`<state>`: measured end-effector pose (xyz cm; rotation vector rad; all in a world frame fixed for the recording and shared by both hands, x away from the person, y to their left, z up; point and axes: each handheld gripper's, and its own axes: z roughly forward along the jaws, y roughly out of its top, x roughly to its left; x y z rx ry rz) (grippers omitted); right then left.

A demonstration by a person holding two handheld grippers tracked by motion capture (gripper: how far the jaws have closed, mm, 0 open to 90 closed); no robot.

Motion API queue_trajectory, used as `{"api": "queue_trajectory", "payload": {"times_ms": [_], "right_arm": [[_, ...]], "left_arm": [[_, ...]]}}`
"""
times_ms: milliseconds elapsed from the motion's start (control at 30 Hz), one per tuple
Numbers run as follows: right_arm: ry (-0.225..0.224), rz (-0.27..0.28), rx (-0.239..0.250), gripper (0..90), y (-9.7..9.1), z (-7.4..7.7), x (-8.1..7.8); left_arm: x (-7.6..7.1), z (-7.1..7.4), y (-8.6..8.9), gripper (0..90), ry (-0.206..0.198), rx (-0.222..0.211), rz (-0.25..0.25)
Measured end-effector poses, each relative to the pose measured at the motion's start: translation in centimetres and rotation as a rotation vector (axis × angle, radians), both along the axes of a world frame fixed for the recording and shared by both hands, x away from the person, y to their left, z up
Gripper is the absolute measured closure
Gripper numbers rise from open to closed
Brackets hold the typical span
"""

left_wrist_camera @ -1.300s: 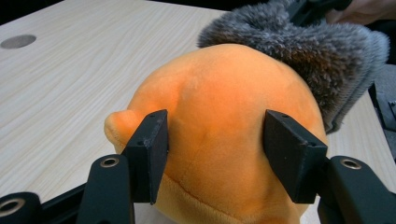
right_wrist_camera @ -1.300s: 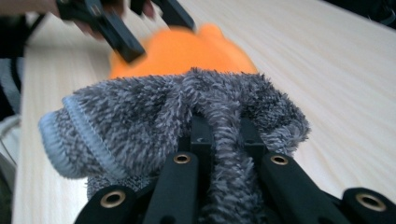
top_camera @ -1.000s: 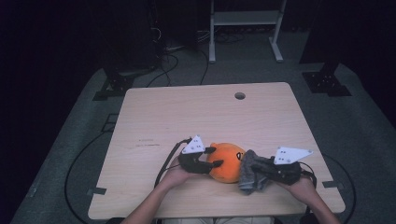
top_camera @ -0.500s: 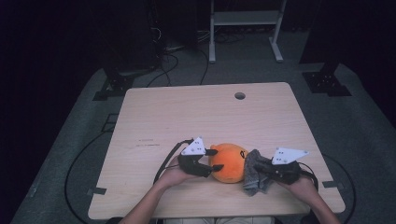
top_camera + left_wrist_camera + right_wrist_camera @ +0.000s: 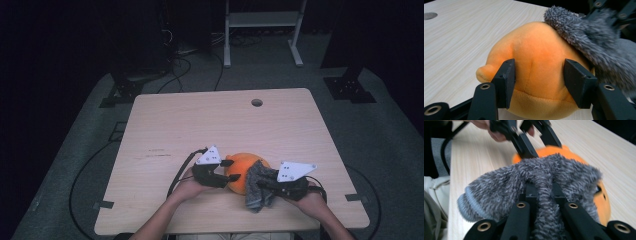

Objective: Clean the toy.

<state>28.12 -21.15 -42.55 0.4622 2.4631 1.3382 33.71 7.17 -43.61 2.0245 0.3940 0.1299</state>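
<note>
While the round orange plush toy (image 5: 241, 170) sits on the pale wooden desk (image 5: 200, 125) near its front edge, the left tongs (image 5: 537, 82) press against its sides, their jaws having just closed a little. The right tongs (image 5: 541, 192) are pinched tight on a fuzzy grey sock (image 5: 524, 182) draped against the toy.

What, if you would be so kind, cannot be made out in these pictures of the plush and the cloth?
- Plush: its face; left gripper view shows its back, right gripper view has the cloth over it.
- Plush underside: hidden against the table in every view.
- Left tool: whether its pads press the plush or just touch; fabric hides the contact.
- Cloth's far end: blurred in left gripper view, too small in high view.
</note>
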Motion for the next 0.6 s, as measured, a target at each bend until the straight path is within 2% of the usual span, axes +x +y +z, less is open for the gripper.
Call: {"api": "queue_trajectory", "payload": {"times_ms": [100, 200, 300, 333, 433, 500, 600], "right_arm": [[0.012, -0.055, -0.014, 80.9, -1.4, -0.3, 0.0], [0.046, -0.104, 0.024, 80.8, -2.6, -0.1, 0.2], [0.028, -0.075, 0.092, 80.8, -2.3, 0.9, 0.3], [0.021, -0.064, 0.096, 80.8, -1.8, 1.2, 0.3], [0.007, -0.046, 0.043, 80.7, -0.6, 1.0, 0.6], [0.017, -0.046, 0.040, 80.8, -0.8, 0.6, 0.7], [0.015, -0.078, 0.017, 80.8, -1.8, 0.2, 0.5]], "left_arm": [[0.0, 0.0, 0.1, 43.4, -0.007, -0.003, 0.011], [-0.2, 0.0, -0.3, 42.7, -0.032, 0.007, 0.013], [-0.6, 0.1, -0.7, 42.9, -0.055, 0.013, 0.001], [-0.7, 0.1, -0.8, 42.8, -0.062, 0.020, -0.005], [-0.7, 0.3, -0.5, 36.9, -0.062, 0.012, -0.045], [-0.4, 0.4, 0.2, 30.1, -0.021, -0.038, -0.079], [-0.1, 0.4, 0.6, 34.2, -0.011, -0.041, -0.067]]}}
